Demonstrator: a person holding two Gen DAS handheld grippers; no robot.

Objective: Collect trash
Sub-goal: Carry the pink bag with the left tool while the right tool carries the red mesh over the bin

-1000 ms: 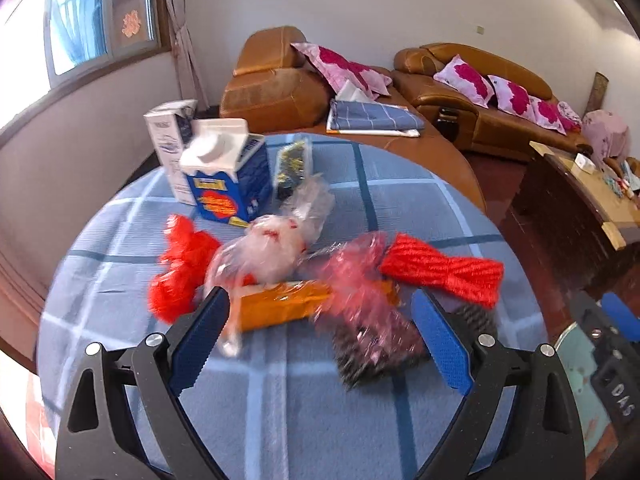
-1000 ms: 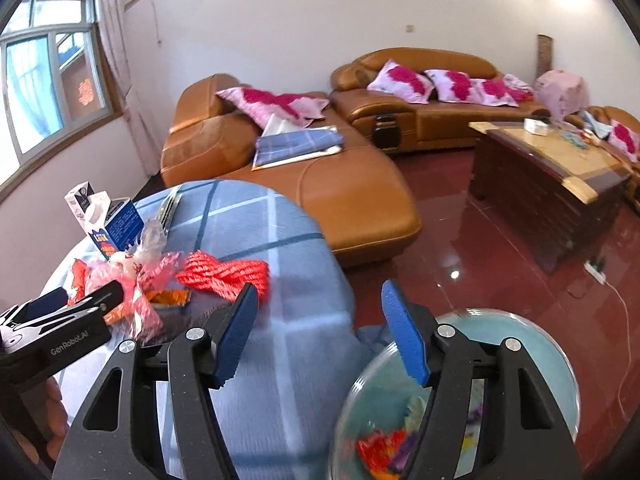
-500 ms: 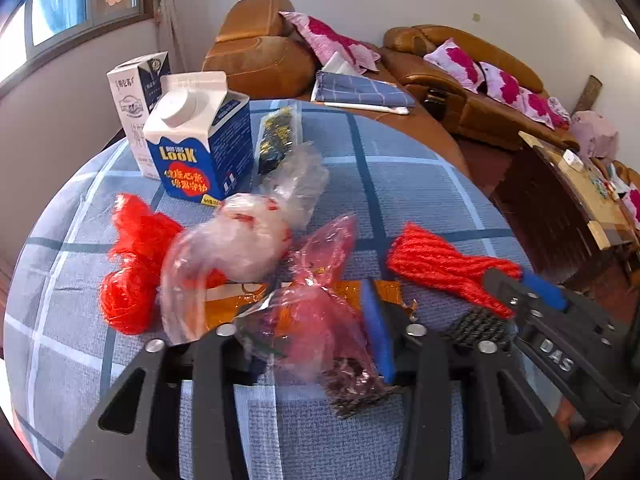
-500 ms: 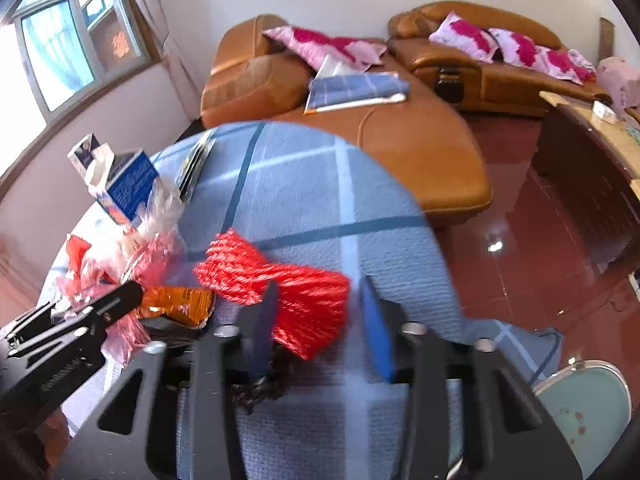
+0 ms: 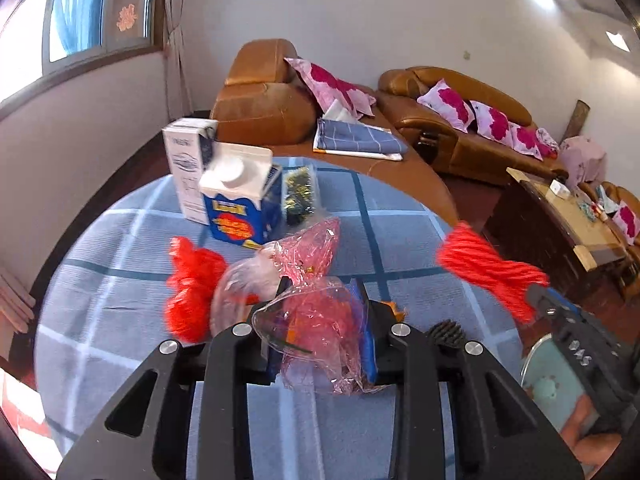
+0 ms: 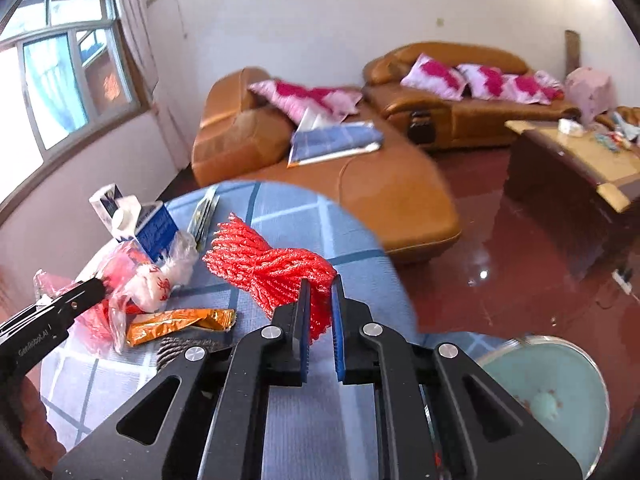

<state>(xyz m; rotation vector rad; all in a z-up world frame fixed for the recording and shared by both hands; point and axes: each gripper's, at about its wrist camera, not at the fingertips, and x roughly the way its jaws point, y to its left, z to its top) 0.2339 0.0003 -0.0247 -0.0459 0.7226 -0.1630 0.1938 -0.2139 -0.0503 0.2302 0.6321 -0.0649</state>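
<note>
My left gripper (image 5: 320, 312) is shut on a crumpled pink plastic bag (image 5: 320, 320) and holds it just above the blue checked tablecloth (image 5: 400, 232). My right gripper (image 6: 319, 312) is shut on a red mesh net (image 6: 276, 268) and holds it lifted off the table; the net also shows in the left wrist view (image 5: 488, 268). On the table lie another red net (image 5: 192, 292), a clear bag (image 6: 160, 280), an orange wrapper (image 6: 180, 320) and a black mesh piece (image 6: 176, 348).
A blue milk carton (image 5: 240, 208) and a white carton (image 5: 188, 168) stand at the table's far left, with a dark packet (image 5: 300, 196) beside them. A pale blue bin (image 6: 552, 396) stands on the floor at the right. Brown sofas (image 6: 360, 176) lie beyond the table.
Both grippers have shut from open. The left one closed on the pink bag and lifted it. The right one closed on the red net and raised it off the table.
</note>
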